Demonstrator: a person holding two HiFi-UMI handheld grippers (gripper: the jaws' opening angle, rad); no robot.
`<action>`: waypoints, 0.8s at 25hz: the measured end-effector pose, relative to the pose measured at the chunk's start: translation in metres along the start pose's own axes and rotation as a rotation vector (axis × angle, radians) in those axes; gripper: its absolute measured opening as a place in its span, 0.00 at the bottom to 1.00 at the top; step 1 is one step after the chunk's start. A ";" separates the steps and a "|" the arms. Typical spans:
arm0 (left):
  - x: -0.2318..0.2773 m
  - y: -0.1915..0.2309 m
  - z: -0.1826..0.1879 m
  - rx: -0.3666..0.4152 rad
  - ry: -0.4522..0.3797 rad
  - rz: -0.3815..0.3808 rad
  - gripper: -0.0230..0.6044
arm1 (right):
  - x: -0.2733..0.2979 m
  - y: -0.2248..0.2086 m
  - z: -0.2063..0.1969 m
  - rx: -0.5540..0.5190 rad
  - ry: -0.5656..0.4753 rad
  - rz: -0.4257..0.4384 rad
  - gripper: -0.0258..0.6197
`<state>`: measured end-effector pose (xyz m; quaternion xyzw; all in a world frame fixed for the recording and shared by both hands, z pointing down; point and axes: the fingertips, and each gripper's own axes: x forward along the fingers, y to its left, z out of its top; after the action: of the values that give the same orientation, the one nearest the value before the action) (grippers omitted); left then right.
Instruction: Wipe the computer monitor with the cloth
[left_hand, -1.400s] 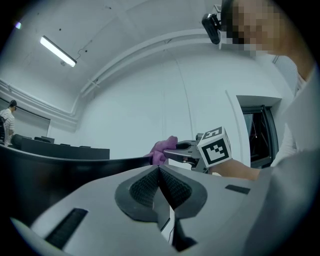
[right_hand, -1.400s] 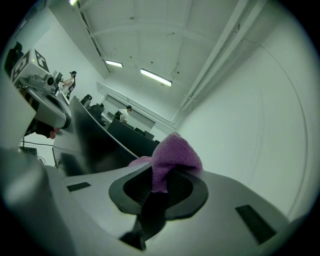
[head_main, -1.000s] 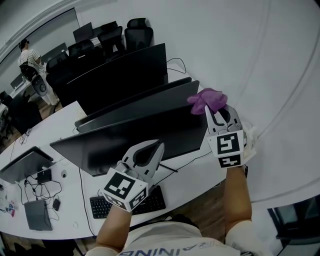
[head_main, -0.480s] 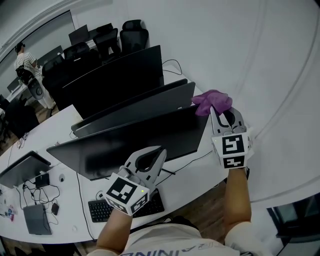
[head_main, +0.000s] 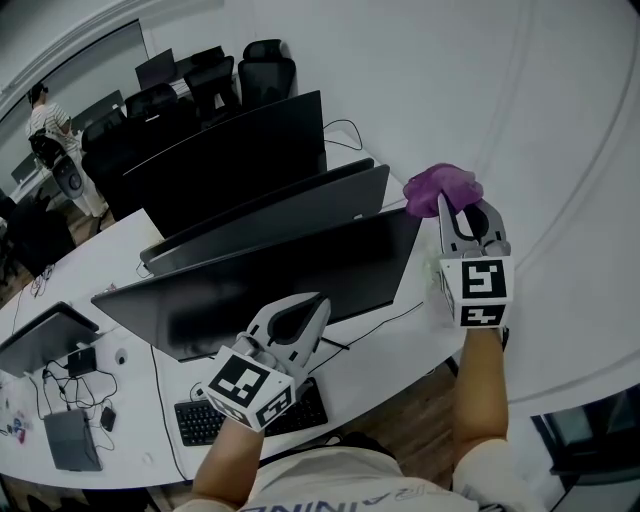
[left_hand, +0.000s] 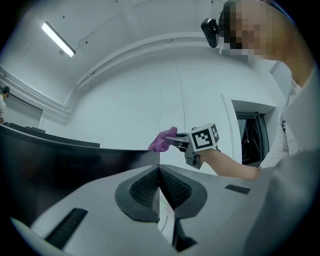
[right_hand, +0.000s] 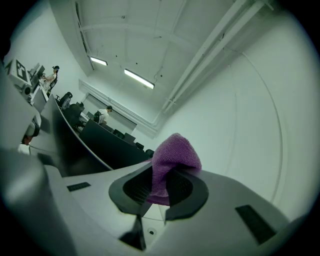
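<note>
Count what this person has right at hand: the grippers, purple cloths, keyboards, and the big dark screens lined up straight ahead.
Grippers: 2, left gripper, right gripper
Purple cloths: 1, cloth
Keyboards: 1, keyboard
Big screens: 3, near screen, middle screen, far screen
Total: 7

Monitor (head_main: 300, 270): your left gripper (head_main: 318, 300) covered part of its lower edge.
Keyboard (head_main: 196, 418): its middle sat hidden behind that gripper.
Cloth (right_hand: 172, 155): lower folds were buried between your right gripper's (right_hand: 161, 175) jaws.
Cloth-to-monitor contact: you could not tell.

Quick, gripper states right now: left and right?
Left gripper: closed, empty.
Right gripper: closed on the purple cloth.
</note>
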<state>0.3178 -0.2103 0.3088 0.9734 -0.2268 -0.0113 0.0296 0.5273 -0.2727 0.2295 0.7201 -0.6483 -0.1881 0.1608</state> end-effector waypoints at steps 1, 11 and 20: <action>0.000 0.000 0.000 0.000 -0.001 -0.001 0.05 | 0.001 -0.003 0.002 0.000 -0.007 -0.014 0.13; -0.001 -0.002 -0.007 -0.003 0.017 0.001 0.05 | 0.020 -0.007 -0.031 0.052 0.047 -0.039 0.13; -0.003 -0.001 -0.014 -0.008 0.035 0.007 0.05 | 0.016 0.026 -0.055 0.069 0.075 0.057 0.13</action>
<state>0.3163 -0.2072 0.3228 0.9725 -0.2297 0.0049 0.0373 0.5325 -0.2917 0.2889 0.7131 -0.6680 -0.1337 0.1653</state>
